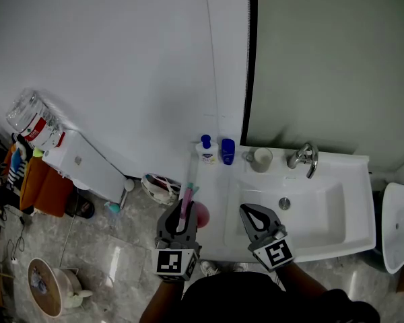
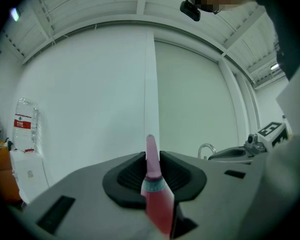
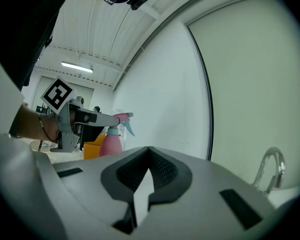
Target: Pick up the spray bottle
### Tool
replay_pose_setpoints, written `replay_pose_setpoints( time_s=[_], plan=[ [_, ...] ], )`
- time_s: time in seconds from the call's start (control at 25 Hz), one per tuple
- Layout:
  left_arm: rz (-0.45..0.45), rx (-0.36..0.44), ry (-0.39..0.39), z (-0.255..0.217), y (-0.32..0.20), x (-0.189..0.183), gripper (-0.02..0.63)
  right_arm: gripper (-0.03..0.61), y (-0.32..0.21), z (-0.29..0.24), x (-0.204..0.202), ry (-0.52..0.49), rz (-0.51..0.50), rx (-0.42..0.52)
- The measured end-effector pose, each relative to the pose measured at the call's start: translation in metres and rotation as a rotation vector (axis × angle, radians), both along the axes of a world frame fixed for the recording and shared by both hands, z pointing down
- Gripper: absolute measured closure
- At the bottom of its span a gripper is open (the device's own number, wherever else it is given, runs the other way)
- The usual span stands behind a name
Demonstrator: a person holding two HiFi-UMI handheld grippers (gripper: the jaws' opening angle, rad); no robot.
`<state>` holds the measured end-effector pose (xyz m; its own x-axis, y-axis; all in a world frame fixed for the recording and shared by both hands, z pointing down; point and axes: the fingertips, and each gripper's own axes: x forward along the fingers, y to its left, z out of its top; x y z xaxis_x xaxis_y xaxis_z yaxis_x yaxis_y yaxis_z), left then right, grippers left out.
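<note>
The left gripper (image 1: pixel 182 211) is clamped on the pink spray bottle (image 1: pixel 200 213). Its jaws are drawn nearly together, with the bottle's narrow pink head pinched between the pads. In the left gripper view the nozzle pokes out past the jaw tips, while the teal collar and pink body lie nearer the camera. In the head view the bottle shows at the left edge of the white sink (image 1: pixel 353 173), where the sink meets the grey floor (image 1: pixel 114 254) (whether its base rests on anything cannot be made out). The right gripper view shows it from the side, upright, held by its head, with the teal trigger pointing towards the wall (image 1: pixel 121 66).

The right gripper (image 1: pixel 246 210) sits just beside the left one, apart from it, over the front of the sink. Its jaws are closed tip to tip with nothing between them.

Along the back of the sink stand a chrome faucet (image 1: pixel 303 157), a pale cup (image 1: pixel 261 159), a blue cup (image 1: pixel 227 151) and a white bottle with a blue cap (image 1: pixel 206 149). Well off to the left, a white appliance (image 1: pixel 84 165) carries a pack of water bottles (image 1: pixel 32 121).
</note>
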<state>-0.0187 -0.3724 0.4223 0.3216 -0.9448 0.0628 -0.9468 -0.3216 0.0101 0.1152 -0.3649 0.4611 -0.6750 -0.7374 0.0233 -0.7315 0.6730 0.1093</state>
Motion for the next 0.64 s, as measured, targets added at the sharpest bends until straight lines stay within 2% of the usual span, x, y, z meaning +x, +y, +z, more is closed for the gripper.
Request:
replay_pose_setpoints(
  time_s=[0.64],
  plan=[
    [0.027, -0.001, -0.009, 0.0005, 0.0054, 0.0039, 0.529, 0.58, -0.0016, -0.0061, -0.0013, -0.026, 0.046, 0.007]
  ],
)
